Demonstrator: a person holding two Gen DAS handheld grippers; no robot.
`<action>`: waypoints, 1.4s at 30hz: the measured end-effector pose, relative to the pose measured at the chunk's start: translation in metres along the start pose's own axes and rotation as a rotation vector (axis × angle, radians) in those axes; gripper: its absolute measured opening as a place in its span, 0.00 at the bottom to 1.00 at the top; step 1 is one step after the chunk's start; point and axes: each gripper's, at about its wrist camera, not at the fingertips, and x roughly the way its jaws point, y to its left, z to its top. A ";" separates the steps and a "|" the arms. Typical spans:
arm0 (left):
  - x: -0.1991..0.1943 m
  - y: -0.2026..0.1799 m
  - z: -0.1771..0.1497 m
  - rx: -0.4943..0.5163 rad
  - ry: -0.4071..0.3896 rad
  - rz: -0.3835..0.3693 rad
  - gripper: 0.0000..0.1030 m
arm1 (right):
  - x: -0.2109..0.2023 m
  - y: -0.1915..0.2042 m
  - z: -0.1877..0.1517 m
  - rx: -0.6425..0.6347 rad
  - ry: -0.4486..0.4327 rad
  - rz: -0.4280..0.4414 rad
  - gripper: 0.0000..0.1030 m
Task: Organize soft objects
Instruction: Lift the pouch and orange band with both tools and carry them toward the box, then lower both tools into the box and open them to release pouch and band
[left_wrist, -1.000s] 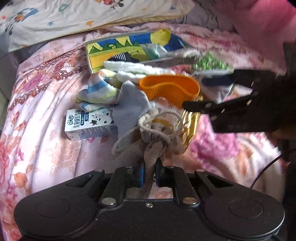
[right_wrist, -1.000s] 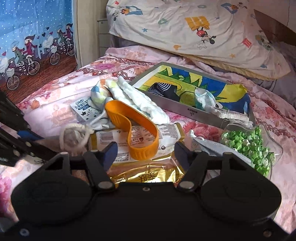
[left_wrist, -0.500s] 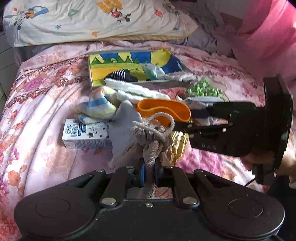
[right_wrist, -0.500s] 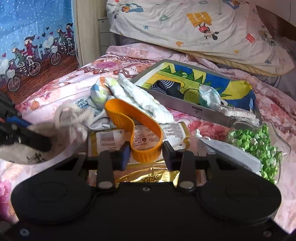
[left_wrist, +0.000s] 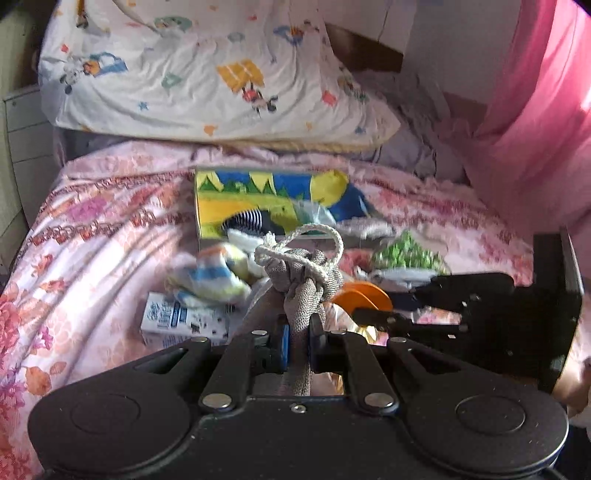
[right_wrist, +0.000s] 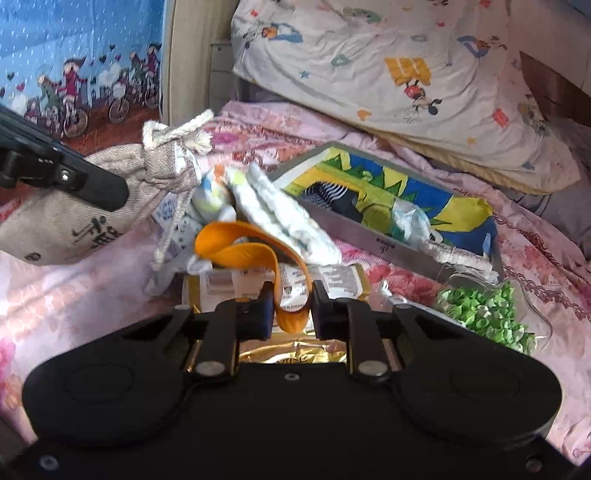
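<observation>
Now, left gripper (left_wrist: 298, 341): it points toward the pillow, lifted up over the bed, and its two fingers pinch tight on the neck of the cloth bag.
Cloth bag (right_wrist: 74, 218): grey-brown, tied at the top with a white rope, with dark marks on its side. It hangs in the air from the left gripper, above the bed.
Right gripper (right_wrist: 291, 306): low over the pile of things, pointing toward the box. Its fingers are close together on the orange band, one on each side.
Orange band (right_wrist: 251, 254): a soft loop. One end sits in the right gripper, and the rest curls up over the packet.
Packet (right_wrist: 332, 280): gold with a white label. It lies flat on the bed under the band.
Socks (right_wrist: 280, 218): white and striped ones lie in a heap just past the band.
Small carton (left_wrist: 181, 321): white and blue, on the bed beside the socks.
Box (right_wrist: 391, 206): colourful inside, with a striped sock and other soft bits in it.
Green bits (right_wrist: 484, 314): in a clear bag near the box.
Bed (left_wrist: 92, 240): pink flower cover, with a cartoon pillow (left_wrist: 207, 74) at the far end.
</observation>
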 end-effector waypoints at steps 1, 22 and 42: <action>-0.001 0.000 0.001 -0.005 -0.013 0.001 0.10 | -0.004 -0.001 0.001 0.016 -0.014 0.003 0.13; -0.008 -0.020 0.060 -0.067 -0.227 -0.026 0.10 | -0.049 -0.049 0.012 0.179 -0.284 -0.045 0.11; 0.167 -0.029 0.146 -0.178 -0.239 0.063 0.10 | 0.038 -0.157 0.011 0.418 -0.264 -0.247 0.11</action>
